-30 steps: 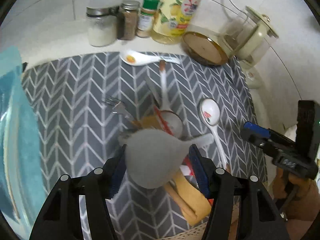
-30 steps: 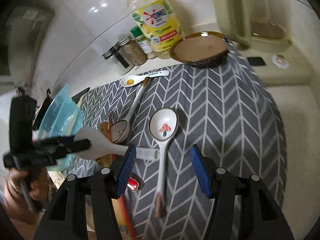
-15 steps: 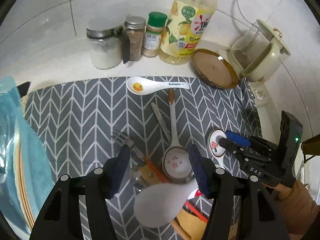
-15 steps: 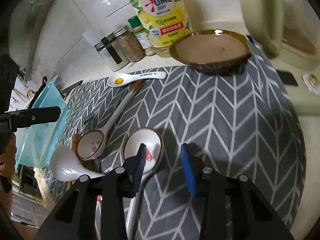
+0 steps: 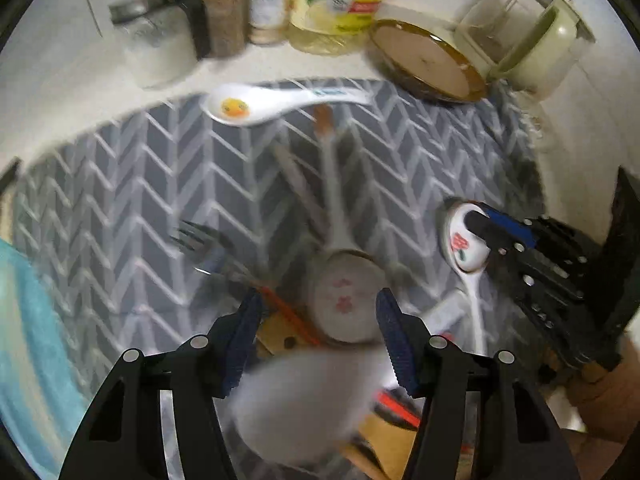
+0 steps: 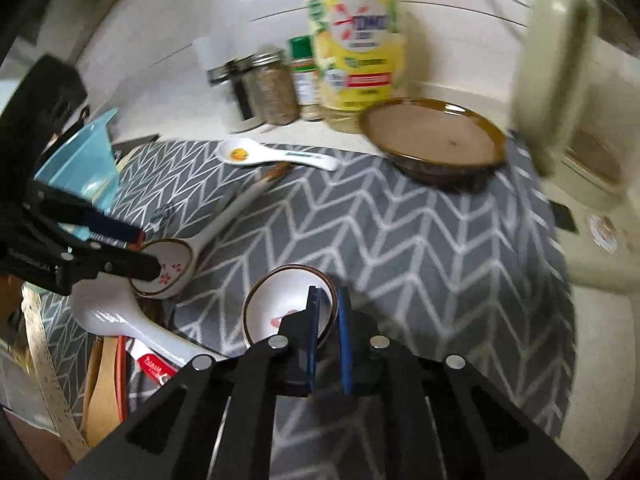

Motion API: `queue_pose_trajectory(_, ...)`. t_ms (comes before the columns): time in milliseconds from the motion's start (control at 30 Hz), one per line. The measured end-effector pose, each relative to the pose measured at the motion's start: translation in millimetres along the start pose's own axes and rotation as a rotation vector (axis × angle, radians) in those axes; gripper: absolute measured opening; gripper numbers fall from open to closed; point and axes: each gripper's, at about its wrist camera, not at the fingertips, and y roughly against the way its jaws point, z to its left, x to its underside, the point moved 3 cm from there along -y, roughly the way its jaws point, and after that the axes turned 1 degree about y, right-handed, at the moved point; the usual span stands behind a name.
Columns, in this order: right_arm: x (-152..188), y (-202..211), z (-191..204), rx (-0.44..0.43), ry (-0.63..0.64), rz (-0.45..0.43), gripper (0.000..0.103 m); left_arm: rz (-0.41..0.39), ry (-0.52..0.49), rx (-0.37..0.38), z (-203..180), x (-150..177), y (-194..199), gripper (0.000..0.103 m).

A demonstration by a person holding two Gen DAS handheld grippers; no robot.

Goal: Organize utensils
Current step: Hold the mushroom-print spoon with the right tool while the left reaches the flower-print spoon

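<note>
My right gripper (image 6: 328,297) is shut, its blue pads pinching the far rim of the mushroom-print spoon's (image 6: 280,308) bowl on the grey chevron mat (image 6: 420,248). The left wrist view shows the same grip: right gripper (image 5: 478,216) on that spoon (image 5: 464,244). My left gripper (image 5: 320,320) is open and points steeply down over the flower-print spoon (image 5: 344,304), its pads either side of the bowl. From the right wrist the left gripper (image 6: 146,254) hovers just above that spoon (image 6: 164,268). A white rice paddle (image 5: 304,392) lies under the left fingers.
A duck-print spoon (image 5: 256,104) lies at the mat's far edge and a fork (image 5: 200,244) left of centre. A wooden spatula (image 6: 100,392) and red-handled tools lie near the paddle (image 6: 116,316). Spice jars (image 6: 272,92), oil bottle (image 6: 356,52), brown plate (image 6: 436,144), teal bowl (image 6: 84,168) ring the mat.
My right gripper moved onto the mushroom spoon and closed on its bowl rim. My left gripper moved forward from over the white paddle to over the flower-print spoon, still open.
</note>
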Motion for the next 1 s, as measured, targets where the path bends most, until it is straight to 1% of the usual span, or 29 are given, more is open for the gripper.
queue_pose_trajectory(100,6.5,8.5,-18.8,0.013,-0.07,-0.001,0.01,0.03,-0.045,0.077,-22.2,4.9,-5.6,0.06)
queue_pose_trajectory(133,9.2,11.1,-23.1,0.016,-0.089,-0.002,0.01,0.034,-0.056,0.11,-31.4,5.1,-7.7,0.06)
queue_pose_trajectory(200,16.4,19.4,-34.5,0.027,-0.138,-0.007,0.01,0.033,-0.062,0.148,-44.0,2.0,-11.1,0.06)
queue_pose_trajectory(333,34.4,37.4,-50.9,0.066,-0.204,-0.01,0.01,0.013,-0.1,0.243,-74.3,-18.0,-16.4,0.06)
queue_pose_trajectory(400,46.2,44.2,-58.4,0.085,-0.228,-0.003,0.01,0.007,-0.134,0.268,-88.9,-29.3,-19.5,0.06)
queue_pose_trajectory(433,50.4,46.4,-60.4,0.089,-0.237,-0.004,0.009,0.003,-0.15,0.262,-96.2,-36.3,-21.9,0.06)
queue_pose_trajectory(533,54.5,50.6,-62.2,0.095,-0.255,-0.014,0.009,-0.015,-0.209,0.279,-113.8,-47.4,-19.2,0.06)
queue_pose_trajectory(600,53.3,51.2,-61.3,0.102,-0.254,-0.018,0.01,-0.048,-0.273,0.255,-115.7,-50.6,-10.5,0.062)
queue_pose_trajectory(667,54.3,50.5,-61.0,0.101,-0.26,-0.017,0.01,-0.086,-0.321,0.195,-112.0,-57.1,-5.4,0.063)
queue_pose_trajectory(700,53.9,49.8,-61.3,0.099,-0.26,-0.017,0.01,-0.106,-0.338,0.146,-102.6,-61.9,-3.2,0.065)
queue_pose_trajectory(733,54.3,49.4,-61.3,0.098,-0.26,-0.019,0.01,-0.117,-0.345,0.098,-96.2,-69.5,-5.0,0.066)
queue_pose_trajectory(800,55.9,48.9,-62.1,0.103,-0.261,-0.021,0.01,-0.127,-0.354,0.045,-89.2,-84.6,-14.6,0.066)
queue_pose_trajectory(833,56.6,48.4,-62.1,0.105,-0.263,-0.021,0.01,-0.116,-0.354,0.032,-85.0,-92.1,-22.1,0.066)
queue_pose_trajectory(867,57.6,48.2,-62.3,0.107,-0.265,-0.019,0.01,-0.1,-0.35,0.026,-81.4,-97.9,-29.7,0.066)
queue_pose_trajectory(900,58.7,48.0,-62.9,0.108,-0.269,-0.017,0.01,-0.088,-0.35,0.04,-75.7,-100.7,-33.7,0.066)
queue_pose_trajectory(967,61.7,48.9,-63.7,0.104,-0.278,-0.017,0.01,-0.053,-0.349,0.11,-74.8,-102.3,-43.3,0.066)
queue_pose_trajectory(1000,63.0,49.1,-64.3,0.1,-0.284,-0.018,0.009,-0.04,-0.35,0.132,-76.2,-101.5,-47.3,0.066)
